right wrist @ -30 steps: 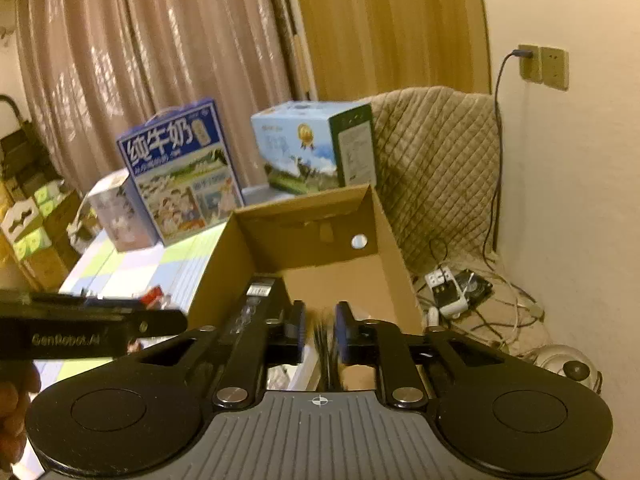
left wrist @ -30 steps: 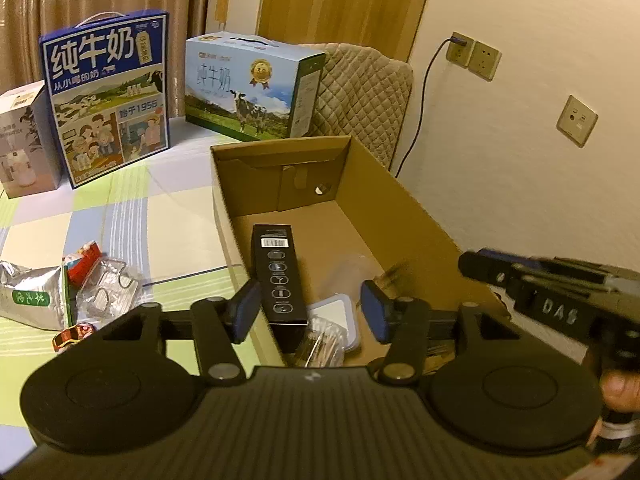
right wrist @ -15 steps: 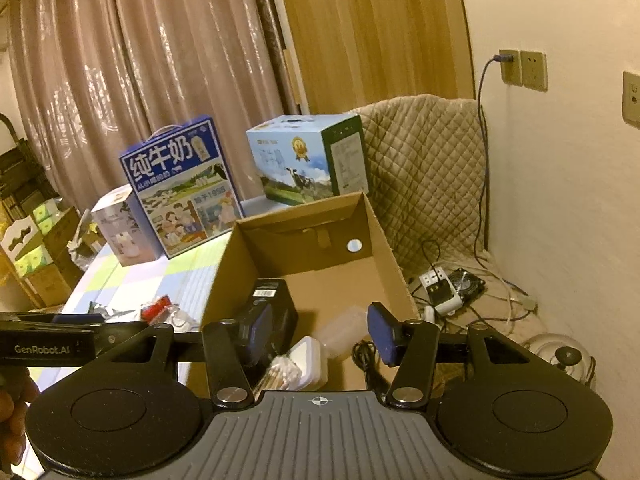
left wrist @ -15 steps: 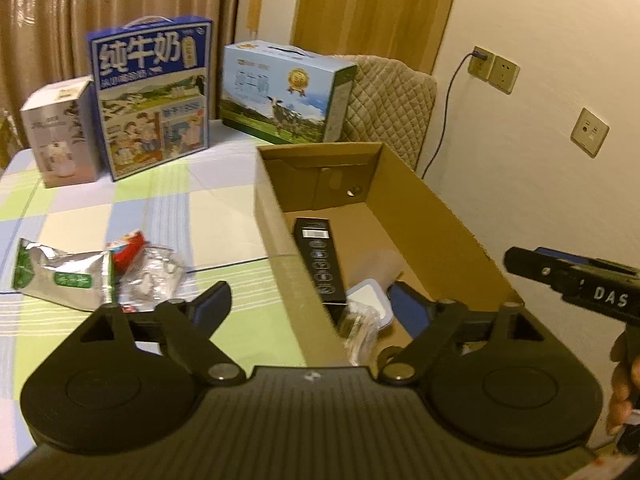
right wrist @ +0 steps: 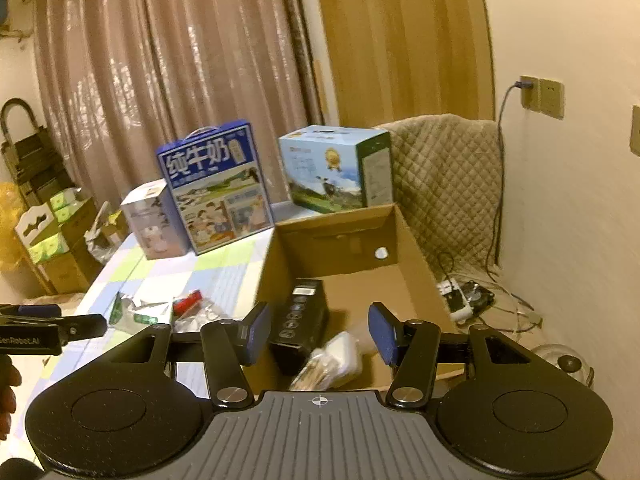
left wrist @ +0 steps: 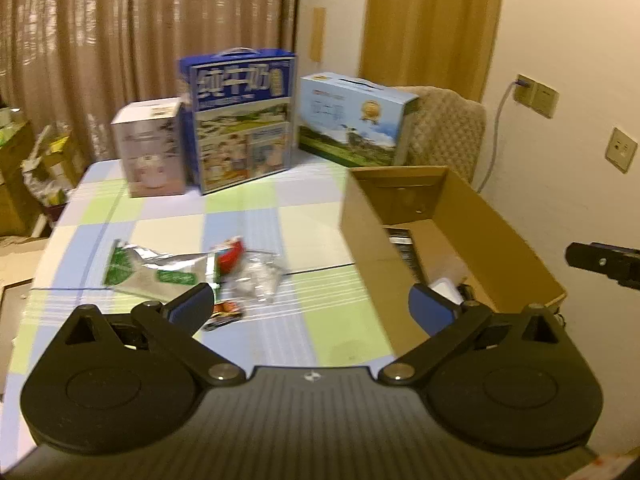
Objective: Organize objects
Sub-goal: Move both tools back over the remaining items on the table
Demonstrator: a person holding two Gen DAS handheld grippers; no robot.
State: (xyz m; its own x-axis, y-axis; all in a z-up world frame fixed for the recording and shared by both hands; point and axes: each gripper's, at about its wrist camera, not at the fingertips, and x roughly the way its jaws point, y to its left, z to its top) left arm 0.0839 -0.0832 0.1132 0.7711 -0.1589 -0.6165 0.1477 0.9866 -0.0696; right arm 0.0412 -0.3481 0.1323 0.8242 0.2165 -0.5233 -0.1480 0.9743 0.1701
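Left gripper (left wrist: 311, 303) spread wide, nothing between the pads, held above the checked tablecloth (left wrist: 256, 220). Right gripper (right wrist: 319, 334) also wide and empty, over the near end of the cardboard box (right wrist: 416, 264).

In the box: a black carton (right wrist: 301, 322) lying flat along the left wall, and a white lidded container (right wrist: 345, 354) with a clear packet (right wrist: 316, 372) against it. Packet contents blurred, possibly thin sticks. Left view shows only slivers of these; the box wall hides the rest.

Loose on the cloth, left of the box: a silver-green foil pouch (left wrist: 156, 270), a red-capped item (left wrist: 231, 254), a crumpled clear bag (left wrist: 258, 278), and a small wrapper (left wrist: 224, 314) partly hidden behind the left finger. All motion-blurred, labels unreadable.

Far edge of the table: blue milk carton (left wrist: 242, 120), light-blue milk carton (left wrist: 352, 118), white box (left wrist: 154, 148).
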